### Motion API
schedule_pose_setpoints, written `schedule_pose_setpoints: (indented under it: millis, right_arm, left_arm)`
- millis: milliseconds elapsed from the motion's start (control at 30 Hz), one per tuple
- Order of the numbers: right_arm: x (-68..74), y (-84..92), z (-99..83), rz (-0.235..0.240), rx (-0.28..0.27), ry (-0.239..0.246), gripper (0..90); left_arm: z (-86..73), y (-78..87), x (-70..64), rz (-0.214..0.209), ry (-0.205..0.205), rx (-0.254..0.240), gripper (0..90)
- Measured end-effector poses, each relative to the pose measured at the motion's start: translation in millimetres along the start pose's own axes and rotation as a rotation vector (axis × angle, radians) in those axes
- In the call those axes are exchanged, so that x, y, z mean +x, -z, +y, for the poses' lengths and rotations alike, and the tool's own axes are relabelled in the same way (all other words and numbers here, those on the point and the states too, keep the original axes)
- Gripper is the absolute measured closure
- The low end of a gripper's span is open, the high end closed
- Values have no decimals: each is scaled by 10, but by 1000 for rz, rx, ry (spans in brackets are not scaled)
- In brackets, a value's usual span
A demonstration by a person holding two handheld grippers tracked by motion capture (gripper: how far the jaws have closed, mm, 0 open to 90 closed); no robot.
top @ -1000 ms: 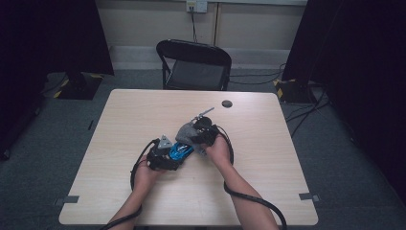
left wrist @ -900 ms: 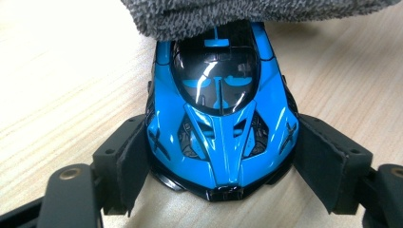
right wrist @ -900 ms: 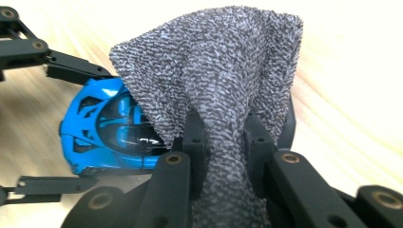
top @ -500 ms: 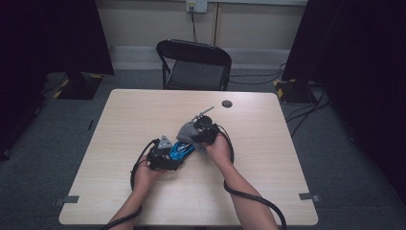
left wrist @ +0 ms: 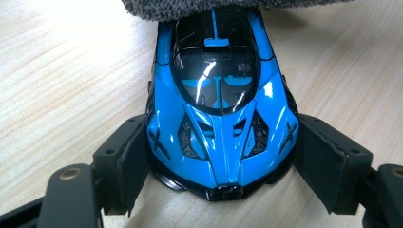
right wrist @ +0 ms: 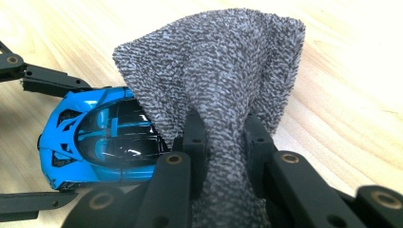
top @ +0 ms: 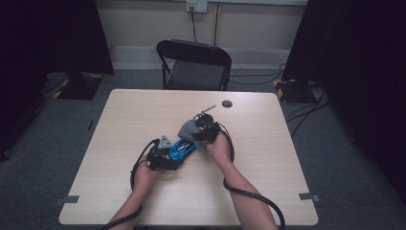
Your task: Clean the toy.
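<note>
1. While the blue toy car [left wrist: 221, 109] sits on the desk [top: 268, 182] near its middle, the left tongs [left wrist: 221, 166] clamp its nose from both sides, pads pressed against the front fenders.
2. Over the car's rear lies a grey cloth [right wrist: 214, 80], bunched and pinched tight in the closed right tongs [right wrist: 223, 142]; its free end drapes onto the car's roof and tail.
3. Judging by this, the work in hand is wiping the car with the cloth while the other tongs steady it.
4. Risk: the glossy, tapered nose gives the left pads little flat surface, so a firm wiping stroke toward them could squeeze the car out of the grip or swing it sideways.
5. Risk: the cloth is held by a narrow gathered fold; dragging it across the car's fins and edges could snag it and pull it free.
6. Farther off, a small dark disc [top: 227, 103] lies near the desk's far edge, clear of the work.
</note>
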State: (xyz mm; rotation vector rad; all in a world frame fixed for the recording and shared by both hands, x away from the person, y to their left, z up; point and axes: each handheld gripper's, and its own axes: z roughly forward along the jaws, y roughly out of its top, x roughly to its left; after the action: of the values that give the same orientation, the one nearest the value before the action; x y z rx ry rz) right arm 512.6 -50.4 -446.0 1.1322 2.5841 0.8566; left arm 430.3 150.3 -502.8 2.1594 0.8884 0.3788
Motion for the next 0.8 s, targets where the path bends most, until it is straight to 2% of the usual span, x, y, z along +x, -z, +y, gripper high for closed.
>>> schedule_pose_setpoints:
  millis: [467,800]
  right_arm:
    - [-78,11,-6,9,-22,-29,768]
    - [-119,23,4,-10,-38,-39,768]
  left_arm:
    - [0,0,0,0,-1,0,236]
    - [0,-1,0,-1,1,0,236]
